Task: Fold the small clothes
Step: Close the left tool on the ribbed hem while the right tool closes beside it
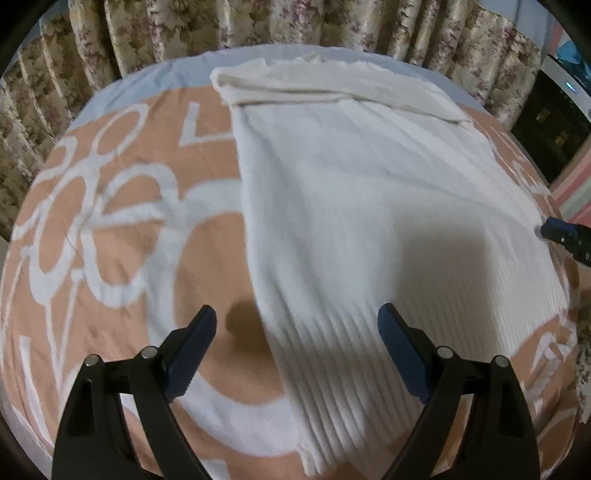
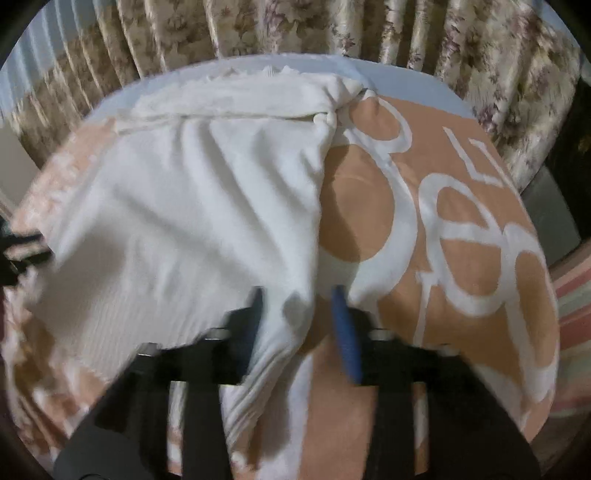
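A white ribbed garment [image 1: 369,206] lies spread on the orange and white patterned bed cover [image 1: 110,221], its far end folded over into a band [image 1: 325,86]. My left gripper [image 1: 297,317] is open just above the garment's near left edge, holding nothing. My right gripper [image 2: 299,299] has its jaws narrowed around the garment's near right edge [image 2: 291,317], with cloth bunched between them. The picture is blurred there. The right gripper also shows in the left wrist view [image 1: 554,229] at the garment's right edge.
Floral curtains [image 1: 258,26] hang behind the bed. A dark cabinet with a white device [image 1: 550,122] stands at the right. A striped cloth [image 2: 572,314] lies beyond the bed's right side.
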{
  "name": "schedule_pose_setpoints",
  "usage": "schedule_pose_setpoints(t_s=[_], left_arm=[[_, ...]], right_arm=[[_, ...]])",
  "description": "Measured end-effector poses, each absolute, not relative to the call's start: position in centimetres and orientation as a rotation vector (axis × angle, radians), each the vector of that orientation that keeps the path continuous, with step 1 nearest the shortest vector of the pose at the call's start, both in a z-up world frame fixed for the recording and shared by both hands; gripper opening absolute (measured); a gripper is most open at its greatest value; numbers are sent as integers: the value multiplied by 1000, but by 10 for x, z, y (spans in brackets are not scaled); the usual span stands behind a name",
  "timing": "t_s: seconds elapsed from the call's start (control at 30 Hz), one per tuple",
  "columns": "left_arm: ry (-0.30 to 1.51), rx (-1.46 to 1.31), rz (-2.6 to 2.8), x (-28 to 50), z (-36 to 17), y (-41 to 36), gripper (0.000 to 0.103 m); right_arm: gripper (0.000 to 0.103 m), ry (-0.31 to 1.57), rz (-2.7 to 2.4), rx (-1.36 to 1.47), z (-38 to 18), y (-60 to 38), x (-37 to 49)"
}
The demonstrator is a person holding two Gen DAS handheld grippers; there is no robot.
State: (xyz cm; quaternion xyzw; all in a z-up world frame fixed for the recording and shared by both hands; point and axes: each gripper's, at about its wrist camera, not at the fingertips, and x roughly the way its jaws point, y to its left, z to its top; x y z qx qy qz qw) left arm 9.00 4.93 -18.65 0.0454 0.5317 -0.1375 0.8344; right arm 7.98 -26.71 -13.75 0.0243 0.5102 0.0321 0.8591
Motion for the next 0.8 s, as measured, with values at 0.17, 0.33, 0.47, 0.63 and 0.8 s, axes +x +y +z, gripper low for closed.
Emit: schedule_pose_setpoints(t_s=[0.17, 0.33, 0.47, 0.63, 0.8], left_arm=[[1158, 150, -327, 73, -193, 40, 36], [1177, 85, -351, 64, -184, 46, 10], [1169, 59, -333, 56, -179, 61, 10], [1160, 96, -315, 54, -182, 58, 10], [1152, 119, -303, 55, -185, 56, 10]], right_arm=[[45, 1088, 86, 70, -132, -267, 58], [45, 1097, 93, 48, -135, -257, 45], [45, 1095, 110, 30, -133, -251, 40], [51, 1115, 158, 68, -133, -244, 37], [51, 1167, 160, 60, -145, -234, 35]])
